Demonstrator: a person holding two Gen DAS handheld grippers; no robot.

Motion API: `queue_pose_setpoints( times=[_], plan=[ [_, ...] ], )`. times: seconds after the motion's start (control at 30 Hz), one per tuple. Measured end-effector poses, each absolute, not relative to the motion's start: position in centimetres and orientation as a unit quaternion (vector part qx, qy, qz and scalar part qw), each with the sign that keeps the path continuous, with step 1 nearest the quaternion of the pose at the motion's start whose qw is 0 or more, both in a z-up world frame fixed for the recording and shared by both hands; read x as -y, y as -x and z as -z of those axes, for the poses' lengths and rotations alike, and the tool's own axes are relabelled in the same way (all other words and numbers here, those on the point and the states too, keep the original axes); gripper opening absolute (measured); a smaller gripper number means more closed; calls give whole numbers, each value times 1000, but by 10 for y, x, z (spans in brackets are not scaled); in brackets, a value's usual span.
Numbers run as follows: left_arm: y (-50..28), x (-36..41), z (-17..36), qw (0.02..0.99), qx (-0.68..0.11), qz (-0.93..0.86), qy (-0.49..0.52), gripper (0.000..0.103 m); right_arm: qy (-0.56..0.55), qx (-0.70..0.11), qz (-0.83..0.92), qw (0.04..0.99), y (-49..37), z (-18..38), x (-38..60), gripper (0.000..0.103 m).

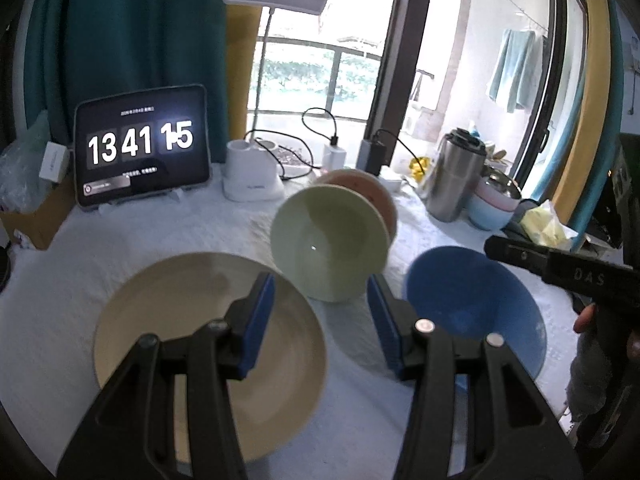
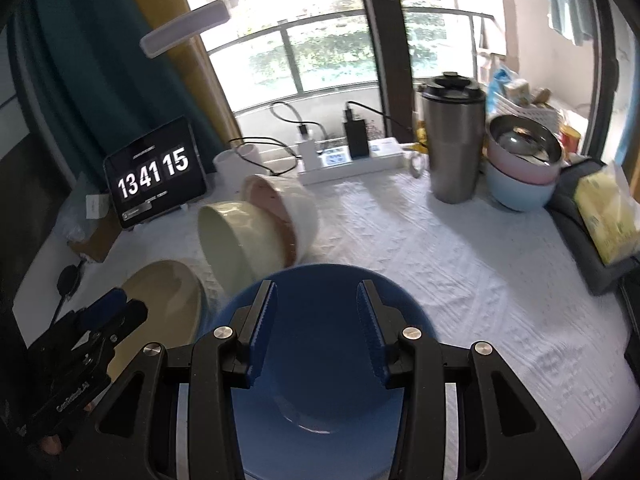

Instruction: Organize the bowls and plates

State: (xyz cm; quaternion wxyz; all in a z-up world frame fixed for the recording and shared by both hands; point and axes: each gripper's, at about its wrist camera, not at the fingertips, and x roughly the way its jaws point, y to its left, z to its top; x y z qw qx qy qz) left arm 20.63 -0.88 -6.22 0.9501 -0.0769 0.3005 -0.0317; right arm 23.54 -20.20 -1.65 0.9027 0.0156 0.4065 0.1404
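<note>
Both your grippers spread, holding nothing

Your left gripper [image 1: 320, 304] hovers over the beige round plate [image 1: 168, 320], your right gripper [image 2: 316, 312] over the blue round plate [image 2: 320, 380]; two tipped nested bowls, pale green [image 1: 328, 244] and pink [image 1: 372, 192], lie just behind on the counter [image 2: 460, 260]

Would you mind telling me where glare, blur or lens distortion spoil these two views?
Left wrist view: the window is blown out, the tablet clock has its last digit smeared, and the green bowl is soft. Right wrist view: fisheye bends the window frame, and the blue plate is slightly blurred.
</note>
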Motion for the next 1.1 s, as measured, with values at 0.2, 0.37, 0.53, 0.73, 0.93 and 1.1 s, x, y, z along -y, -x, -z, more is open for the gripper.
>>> queue_pose_setpoints(
  times=[0.2,0.37,0.53,0.73,0.93,1.1],
  plan=[
    [-218,-1,62,951,-300,31,63,50,4,-413,-152,898,-244,19,174,44],
    [-227,-8,63,950,-304,32,60,50,14,-423,-160,892,-251,21,154,44],
    [-239,-14,63,944,-323,29,58,50,13,-432,-163,887,-261,23,141,44],
    [-260,-22,65,940,-333,28,62,50,27,-452,-160,877,-279,26,126,44],
    [-288,-26,79,931,-360,27,57,50,30,-488,-164,856,-299,40,111,44],
    [-307,-31,90,923,-379,21,62,50,43,-509,-152,846,-309,53,101,43]
  ],
)
